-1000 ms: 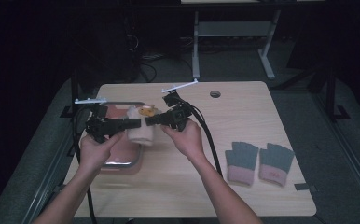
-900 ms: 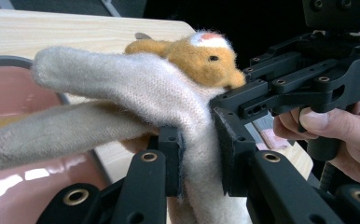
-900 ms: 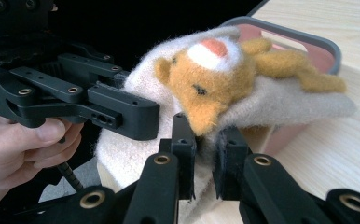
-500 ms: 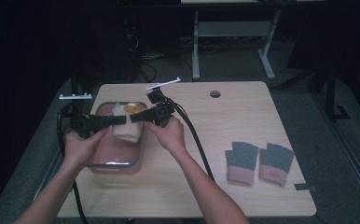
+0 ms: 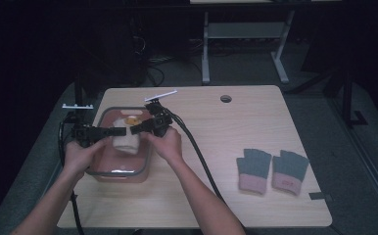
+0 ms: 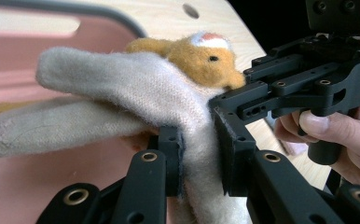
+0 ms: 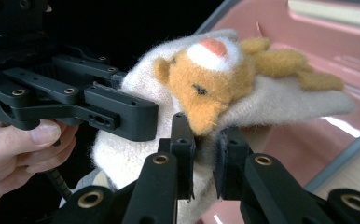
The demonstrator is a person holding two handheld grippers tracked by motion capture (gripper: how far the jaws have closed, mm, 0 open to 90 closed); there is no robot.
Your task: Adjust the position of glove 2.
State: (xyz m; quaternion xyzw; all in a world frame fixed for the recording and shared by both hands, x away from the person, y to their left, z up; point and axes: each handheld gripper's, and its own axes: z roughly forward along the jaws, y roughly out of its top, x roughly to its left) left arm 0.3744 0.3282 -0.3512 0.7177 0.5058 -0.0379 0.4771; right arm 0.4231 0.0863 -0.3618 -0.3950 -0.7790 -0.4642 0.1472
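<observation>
Carried leftward over the pink bin (image 5: 121, 174), both tools stay clamped on the cream mitten (image 5: 125, 142).

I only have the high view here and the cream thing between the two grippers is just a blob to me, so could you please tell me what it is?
Observer: It is a cream knit mitten with an orange plush animal face sewn on it.
Operator: Thank you. Is the left gripper actually gripping it?
Observer: Yes, the left gripper has its jaws closed on a fold of the fabric.
Operator: And the right one, please?
Observer: The right gripper also pinches the fabric, just below the face's snout.
Operator: Where is it relative to the bin?
Observer: It hangs above the pink bin.
</observation>
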